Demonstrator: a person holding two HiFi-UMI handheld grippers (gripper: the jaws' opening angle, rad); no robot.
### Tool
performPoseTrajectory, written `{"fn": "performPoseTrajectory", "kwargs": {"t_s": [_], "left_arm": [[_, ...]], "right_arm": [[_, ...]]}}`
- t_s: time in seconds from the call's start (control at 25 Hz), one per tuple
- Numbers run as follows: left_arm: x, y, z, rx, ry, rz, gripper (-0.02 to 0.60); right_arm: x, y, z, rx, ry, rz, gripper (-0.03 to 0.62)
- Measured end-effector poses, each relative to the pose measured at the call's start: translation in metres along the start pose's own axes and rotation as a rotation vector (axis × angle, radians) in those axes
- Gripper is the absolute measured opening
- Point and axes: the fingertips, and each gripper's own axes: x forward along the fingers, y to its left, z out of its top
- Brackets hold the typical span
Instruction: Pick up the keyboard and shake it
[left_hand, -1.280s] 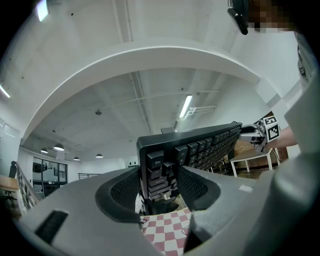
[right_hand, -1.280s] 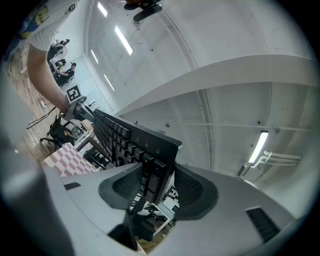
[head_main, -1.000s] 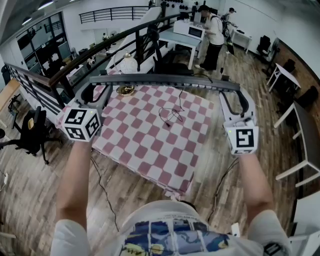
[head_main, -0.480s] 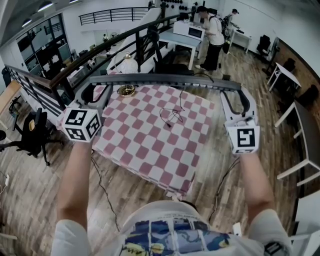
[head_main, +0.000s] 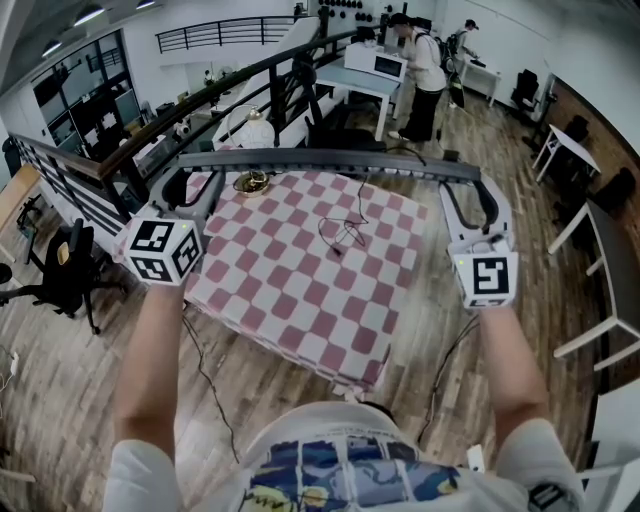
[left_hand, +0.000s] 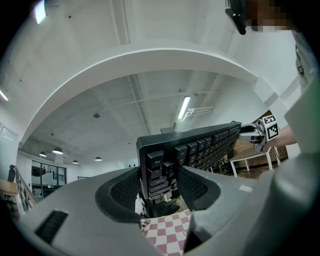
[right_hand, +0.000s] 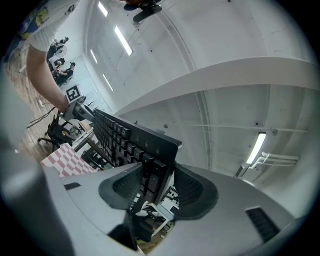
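A long black keyboard (head_main: 330, 160) hangs in the air above the pink-and-white checked table (head_main: 300, 290), seen nearly edge-on in the head view. My left gripper (head_main: 190, 186) is shut on its left end; in the left gripper view the Esc-key corner of the keyboard (left_hand: 157, 162) sits pressed between the ribbed pads of that gripper (left_hand: 159, 185). My right gripper (head_main: 472, 200) is shut on the other end, and the right gripper view shows the keyboard (right_hand: 125, 142) clamped in its jaws (right_hand: 157, 187). Both views point upward at the ceiling.
A thin black cable (head_main: 345, 230) lies loose on the table, with a small brass dish (head_main: 250, 180) at its far left edge. A dark railing (head_main: 200, 100) runs behind. A person (head_main: 428, 70) stands at a far table with a microwave (head_main: 377, 60). An office chair (head_main: 65, 265) stands at left.
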Motion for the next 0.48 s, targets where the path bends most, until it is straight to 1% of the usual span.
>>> {"fn": "performPoseTrajectory", "kwargs": {"t_s": [0.48], "left_arm": [[0.0008,-0.0013,-0.0003,-0.004,-0.002,-0.001,0.22]], "right_arm": [[-0.0016,-0.0015,0.0004,0.004,0.014,-0.003,0.192]]}}
